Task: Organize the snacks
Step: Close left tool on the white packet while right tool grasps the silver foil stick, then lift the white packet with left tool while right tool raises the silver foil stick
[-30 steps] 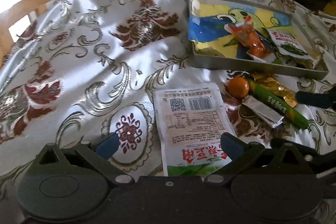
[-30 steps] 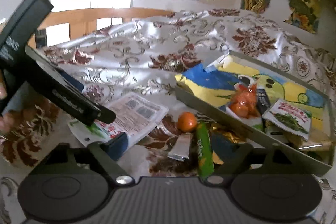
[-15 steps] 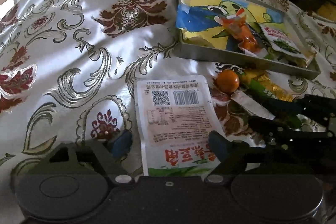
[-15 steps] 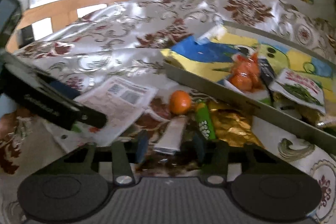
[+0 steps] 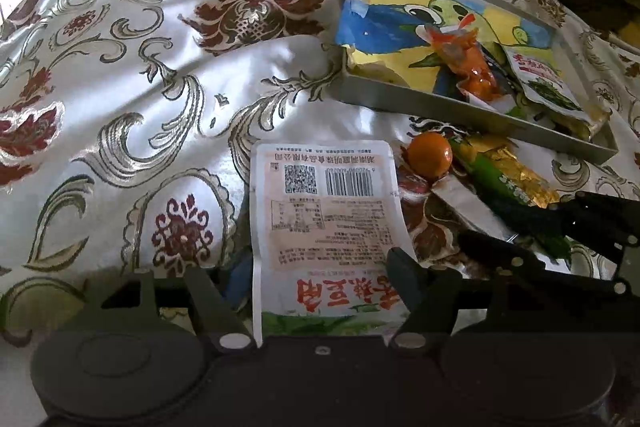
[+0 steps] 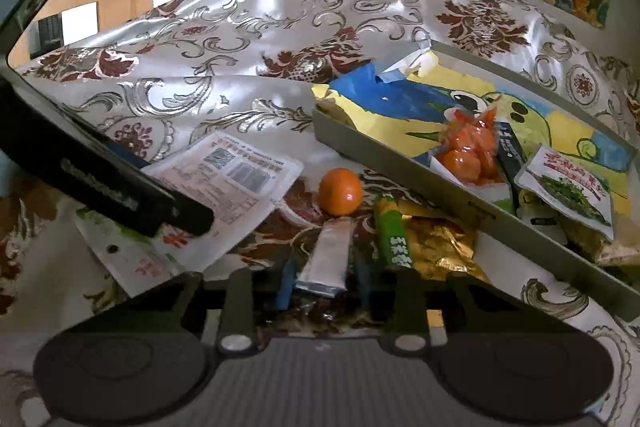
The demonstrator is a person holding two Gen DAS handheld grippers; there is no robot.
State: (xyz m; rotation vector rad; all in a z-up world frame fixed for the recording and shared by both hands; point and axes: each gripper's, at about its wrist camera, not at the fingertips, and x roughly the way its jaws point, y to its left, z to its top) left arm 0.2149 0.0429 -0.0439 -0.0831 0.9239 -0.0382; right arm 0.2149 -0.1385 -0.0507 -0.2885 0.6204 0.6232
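Both grippers have been brought lower and their fingers drawn in over the last second. On the left gripper (image 5: 320, 279) the gap has been cut to about the width of the white snack pouch (image 5: 326, 223), which lies flat, back up with barcode and QR code showing, on the patterned satin cloth (image 5: 160, 67); the pouch's near end sits between the fingers, but whether the pads are actually pressing it cannot be told. The right gripper (image 6: 326, 285) is nearly closed around the near end of the silver stick sachet (image 6: 326, 255); contact looks likely, a firm grip is not confirmed. Beside the sachet lie a green stick pack (image 6: 394, 239), a gold foil wrapper (image 6: 440, 247) and a small orange (image 6: 340, 191), all just outside the grey tray (image 6: 400, 167), which already holds an orange snack bag (image 6: 468, 151) and a green-printed pouch (image 6: 568, 191). The pouch is judged light, thin, floppy and slick, on slippery fabric: an edge pinch at the sealed end is advised. The sachet is judged light and semi-stiff; it is best taken across its narrow width.
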